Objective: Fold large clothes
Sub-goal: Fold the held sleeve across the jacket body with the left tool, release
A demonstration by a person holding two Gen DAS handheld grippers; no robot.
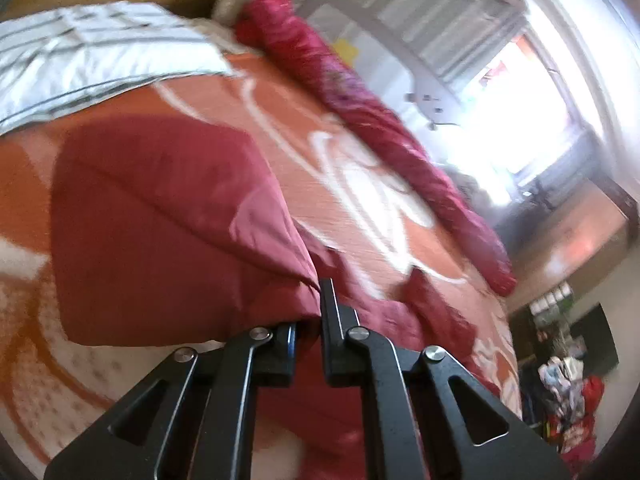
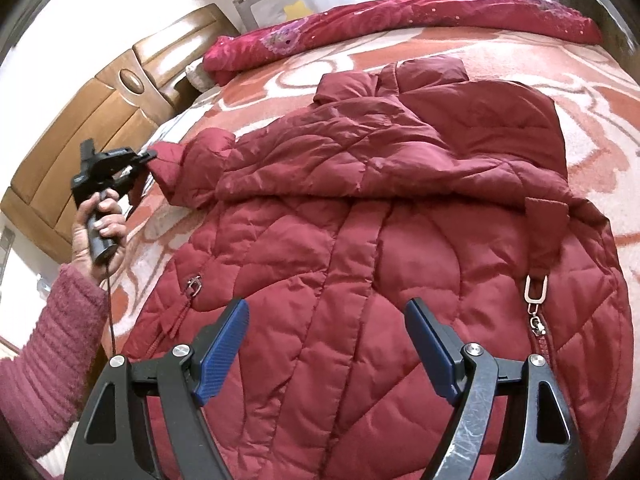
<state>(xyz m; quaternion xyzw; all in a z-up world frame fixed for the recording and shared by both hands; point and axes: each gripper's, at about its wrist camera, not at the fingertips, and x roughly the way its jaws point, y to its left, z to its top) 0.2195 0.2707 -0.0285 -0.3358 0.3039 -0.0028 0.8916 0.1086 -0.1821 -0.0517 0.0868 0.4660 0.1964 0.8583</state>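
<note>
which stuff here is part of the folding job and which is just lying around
Part of the job:
- red quilted jacket, spread on the bed
- its sleeve cuff, clamped in the left gripper
- right gripper, open above the jacket

Lying about:
- orange patterned bedspread
- magenta rolled quilt
- grey-and-white folded blanket
- wooden headboard

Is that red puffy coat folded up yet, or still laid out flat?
Partly folded. The coat lies spread on the bed, but one sleeve is drawn across it, its cuff pinched by the left gripper.
</note>
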